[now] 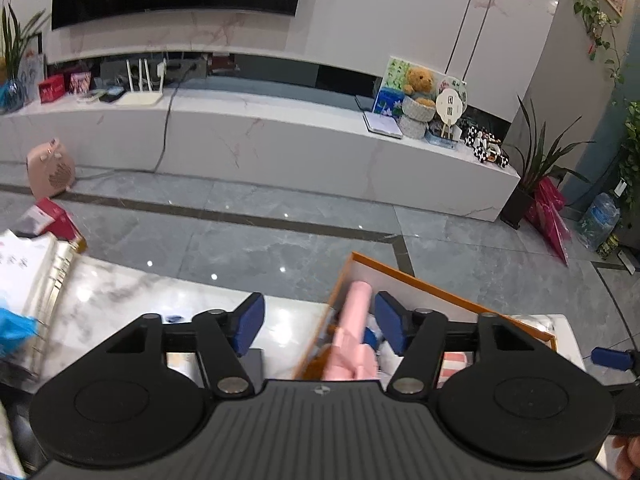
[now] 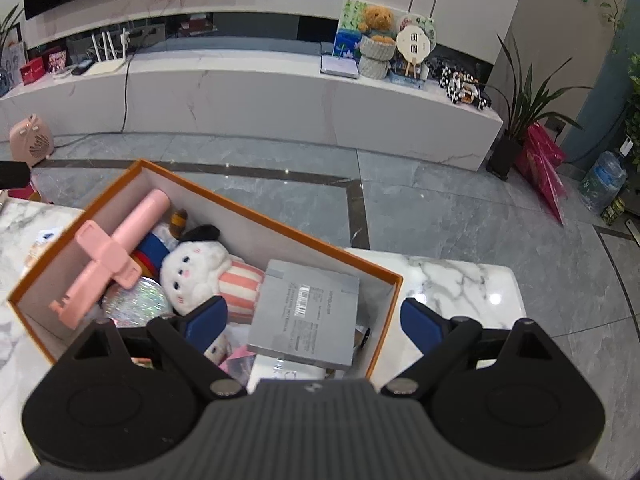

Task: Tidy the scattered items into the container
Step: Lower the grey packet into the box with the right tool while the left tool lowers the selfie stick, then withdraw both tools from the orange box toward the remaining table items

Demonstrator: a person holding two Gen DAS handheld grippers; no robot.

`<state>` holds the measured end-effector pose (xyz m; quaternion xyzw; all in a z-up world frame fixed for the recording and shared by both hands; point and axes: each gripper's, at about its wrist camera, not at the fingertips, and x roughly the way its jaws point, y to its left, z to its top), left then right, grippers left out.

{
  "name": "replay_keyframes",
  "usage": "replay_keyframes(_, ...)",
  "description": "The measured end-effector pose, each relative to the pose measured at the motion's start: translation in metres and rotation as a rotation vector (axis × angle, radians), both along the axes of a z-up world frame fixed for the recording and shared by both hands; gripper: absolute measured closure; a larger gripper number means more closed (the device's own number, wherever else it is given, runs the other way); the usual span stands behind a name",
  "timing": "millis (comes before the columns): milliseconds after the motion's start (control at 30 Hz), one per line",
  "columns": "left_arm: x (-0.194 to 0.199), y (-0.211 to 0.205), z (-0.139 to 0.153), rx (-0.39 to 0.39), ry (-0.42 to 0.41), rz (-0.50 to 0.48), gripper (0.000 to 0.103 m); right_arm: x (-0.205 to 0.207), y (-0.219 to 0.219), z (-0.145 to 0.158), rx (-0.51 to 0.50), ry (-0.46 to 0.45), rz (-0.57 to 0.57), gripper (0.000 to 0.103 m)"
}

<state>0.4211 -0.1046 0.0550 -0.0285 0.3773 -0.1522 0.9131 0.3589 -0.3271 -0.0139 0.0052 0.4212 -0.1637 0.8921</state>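
Note:
The orange-rimmed cardboard box [image 2: 280, 236] stands on the marble table. Inside it lie a pink stick-shaped holder [image 2: 116, 256], a white plush toy in striped clothes [image 2: 196, 276], a flat grey carton [image 2: 312, 308] and a glittery disc [image 2: 136, 300]. My right gripper [image 2: 314, 322] hovers above the box's near end, open, with nothing between its pads. My left gripper [image 1: 320, 328] is open over the box's left wall [image 1: 320, 344]. The pink holder [image 1: 352, 336] shows below it in the box, blurred and untouched by the pads.
An open ring binder [image 1: 40, 280], a blue bag [image 1: 12, 332] and a red carton [image 1: 56, 220] sit at the table's left end. Small items [image 2: 44, 240] lie left of the box. Beyond the table edge are grey floor tiles, a pink heater [image 1: 50, 168] and a white TV bench [image 1: 280, 140].

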Motion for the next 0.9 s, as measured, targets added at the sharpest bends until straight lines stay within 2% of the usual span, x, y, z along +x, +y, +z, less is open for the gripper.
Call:
replay_keyframes(233,-0.023,0.036,0.029,0.025,-0.063,-0.001,0.022,-0.018,0.021,0.029,-0.006,-0.053,0.028,0.009)
replay_keyframes(567,-0.061,0.074,0.056,0.051,-0.112,-0.029,0.020,-0.049,0.061,0.068,-0.023,-0.129,0.086,0.008)
replay_keyframes(633,-0.072,0.080,0.065,0.055,-0.137,-0.038,0.014,-0.057,0.070,0.078,-0.033,-0.151,0.101,0.008)
replay_keyframes(733,-0.087,0.087,0.077,0.067,-0.168,-0.045,0.014,-0.064,0.084,0.092,-0.052,-0.171,0.126,0.008)
replay_keyframes(900,-0.098,0.101,0.079,0.072,-0.175,-0.044,0.014,-0.067,0.113,0.110,-0.087,-0.191,0.173,0.008)
